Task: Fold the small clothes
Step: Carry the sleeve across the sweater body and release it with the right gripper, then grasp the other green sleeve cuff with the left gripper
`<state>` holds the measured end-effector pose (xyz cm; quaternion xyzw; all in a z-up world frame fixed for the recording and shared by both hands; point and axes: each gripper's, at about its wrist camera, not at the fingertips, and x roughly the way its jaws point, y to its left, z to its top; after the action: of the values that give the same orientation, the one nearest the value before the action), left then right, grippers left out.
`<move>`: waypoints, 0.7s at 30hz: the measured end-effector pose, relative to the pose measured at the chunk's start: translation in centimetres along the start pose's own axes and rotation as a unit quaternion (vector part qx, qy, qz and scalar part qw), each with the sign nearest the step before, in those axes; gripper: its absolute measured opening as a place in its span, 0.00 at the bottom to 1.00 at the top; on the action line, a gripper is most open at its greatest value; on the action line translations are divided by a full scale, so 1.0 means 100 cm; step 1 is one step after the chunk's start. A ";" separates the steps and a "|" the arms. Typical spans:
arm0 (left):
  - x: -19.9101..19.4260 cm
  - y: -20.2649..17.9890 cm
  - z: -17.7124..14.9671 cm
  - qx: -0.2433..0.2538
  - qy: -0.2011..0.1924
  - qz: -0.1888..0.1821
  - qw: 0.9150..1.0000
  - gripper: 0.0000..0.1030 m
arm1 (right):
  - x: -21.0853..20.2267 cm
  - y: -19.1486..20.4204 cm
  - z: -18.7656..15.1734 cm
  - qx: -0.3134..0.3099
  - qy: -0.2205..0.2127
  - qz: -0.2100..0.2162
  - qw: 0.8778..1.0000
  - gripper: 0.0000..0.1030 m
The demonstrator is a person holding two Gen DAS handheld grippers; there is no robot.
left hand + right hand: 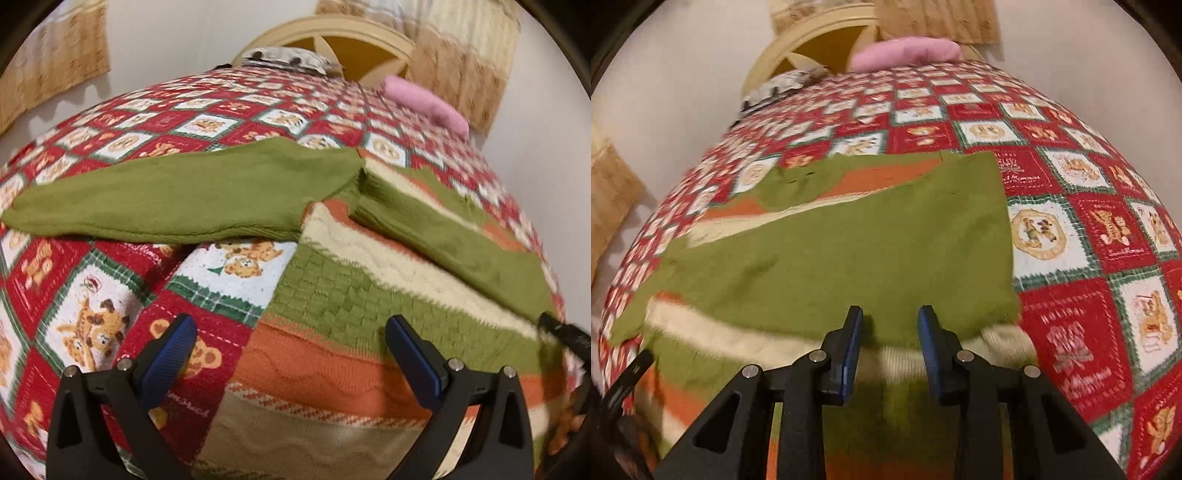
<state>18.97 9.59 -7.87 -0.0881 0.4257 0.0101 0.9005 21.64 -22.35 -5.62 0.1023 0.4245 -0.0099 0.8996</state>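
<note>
We are partway through folding a small knitted sweater (369, 314) banded in olive green, cream and orange, which lies flat on a red, white and green patchwork quilt (110, 295) printed with teddy bears, spread over the bed. In the right wrist view, one plain green sleeve (886, 236) is already folded in across the striped body, its cuff end lying just ahead of our right gripper (890, 343). That gripper's blue-padded jaws stand narrowly apart above the cloth, with nothing pinched between them, so we judge that sleeve released and done. In the left wrist view, the other green sleeve (166, 199) is stretched straight out to the side over the quilt, not yet folded. Our left gripper (291, 354) hovers over the sweater's lower edge with its jaws wide and empty. What is left, as we read it, is to bring that outstretched sleeve across the body and then to fold the body up from the hem. A pink rolled cloth (424, 99) sits well apart near the cream headboard (332, 29).
</note>
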 end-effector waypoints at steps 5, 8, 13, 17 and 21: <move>-0.006 -0.018 0.020 0.029 -0.002 -0.003 1.000 1.00 | -0.045 -0.043 0.016 0.082 -0.081 -0.010 0.993 0.31; -0.008 -0.037 0.045 0.021 -0.031 -0.011 0.999 1.00 | -0.037 -0.037 0.034 0.069 -0.085 -0.026 0.994 0.31; 0.021 -0.086 0.081 0.089 -0.058 0.059 0.993 1.00 | 0.007 -0.010 0.031 0.040 -0.051 -0.040 0.997 0.31; 0.049 -0.105 0.083 0.143 -0.054 0.108 0.982 1.00 | 0.030 -0.002 0.012 0.028 -0.031 -0.045 0.998 0.31; 0.074 -0.102 0.081 0.142 -0.010 0.113 0.983 1.00 | 0.030 -0.009 0.008 0.039 -0.035 -0.032 0.998 0.31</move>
<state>30.83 0.46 -6.95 0.0894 0.4207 0.0518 0.9013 24.08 -23.18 -7.55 0.1235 0.3955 -0.0586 0.9082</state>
